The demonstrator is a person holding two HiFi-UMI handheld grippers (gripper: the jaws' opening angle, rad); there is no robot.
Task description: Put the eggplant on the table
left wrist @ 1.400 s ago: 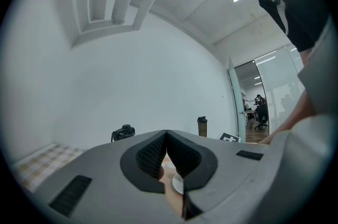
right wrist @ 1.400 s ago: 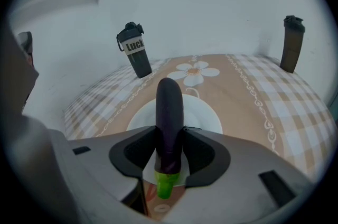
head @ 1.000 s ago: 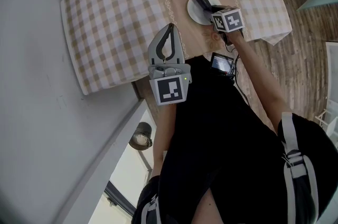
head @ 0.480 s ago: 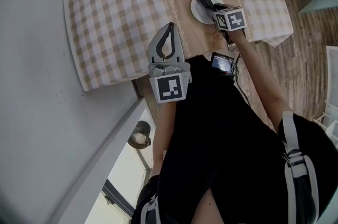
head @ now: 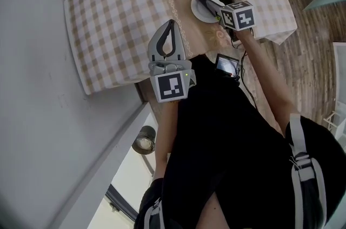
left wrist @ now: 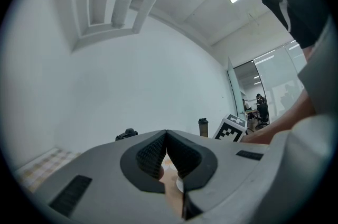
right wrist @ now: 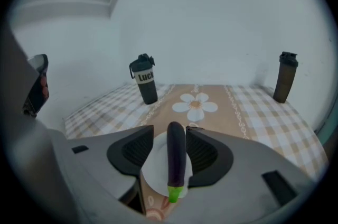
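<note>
Eggplant [right wrist: 176,157] laid lengthwise on white plate [right wrist: 150,178], green stem end toward right gripper view camera. Plate set on checked worktop [head: 113,22], just before flower print [right wrist: 195,104]. Right gripper [right wrist: 170,130] angled down over plate. Its jaws just opened and stand wide apart; eggplant seen between them, pads not pressed on it. Left gripper [left wrist: 166,134] held level near worktop's near edge, jaws closed tip to tip, nothing held. Two dark bottles stood at far side: one [right wrist: 144,79] left, one [right wrist: 285,77] right.
</note>
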